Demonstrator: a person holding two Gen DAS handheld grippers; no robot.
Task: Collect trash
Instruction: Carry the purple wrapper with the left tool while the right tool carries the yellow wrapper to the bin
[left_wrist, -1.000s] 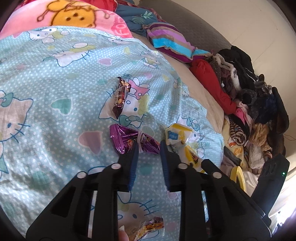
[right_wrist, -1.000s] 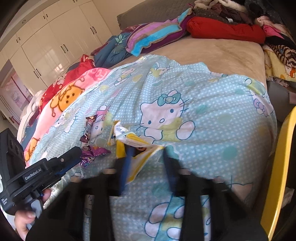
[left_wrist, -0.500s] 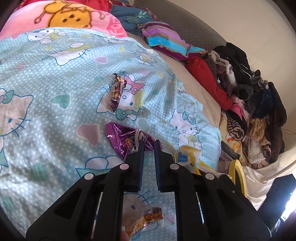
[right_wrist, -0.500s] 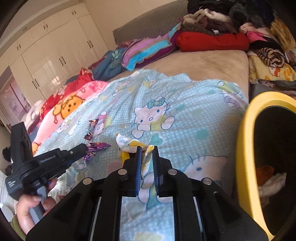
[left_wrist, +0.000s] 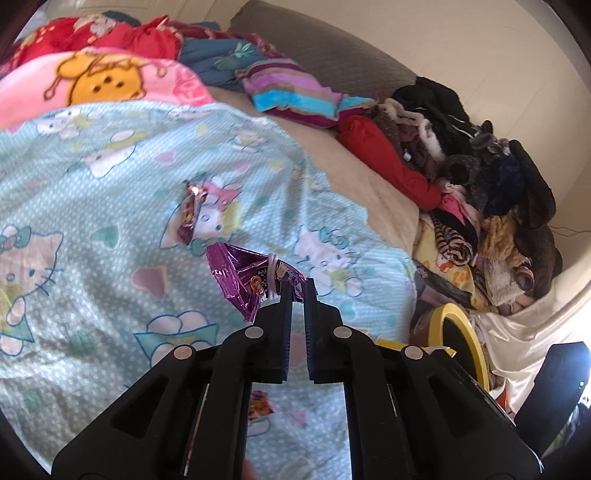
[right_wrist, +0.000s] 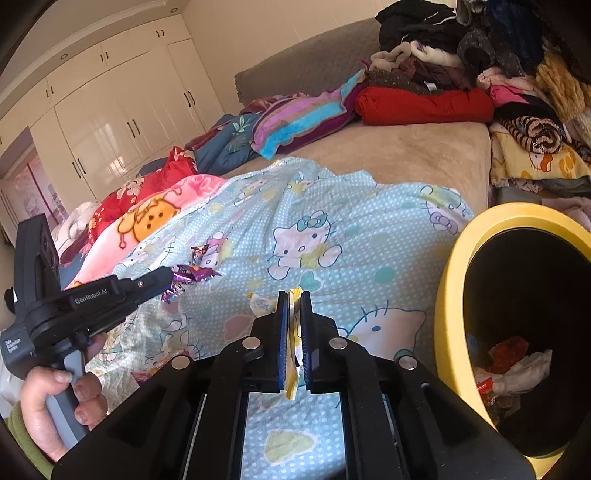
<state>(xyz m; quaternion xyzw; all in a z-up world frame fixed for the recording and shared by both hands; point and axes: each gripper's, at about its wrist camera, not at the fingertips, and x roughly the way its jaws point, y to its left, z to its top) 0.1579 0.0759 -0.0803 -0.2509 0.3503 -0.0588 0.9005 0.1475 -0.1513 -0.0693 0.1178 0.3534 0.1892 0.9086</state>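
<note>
Both claws have clamped since a second ago. The left gripper, jaws narrow then with the purple foil wrapper lying flat between them, now pinches that wrapper by its right end, and it hangs lifted off the Hello Kitty blanket. The right gripper, earlier blurred over the yellow-and-white wrapper, now has it squeezed between its pads, edge poking out top and bottom; it has swung toward the yellow-rimmed trash bin, which already holds crumpled wrappers. So two pieces are secured, and dropping them in the bin looks like the next job, right hand closest. Still on the blanket: a dark candy-bar wrapper just beyond the purple one, and a small orange wrapper under the left gripper's body.
</note>
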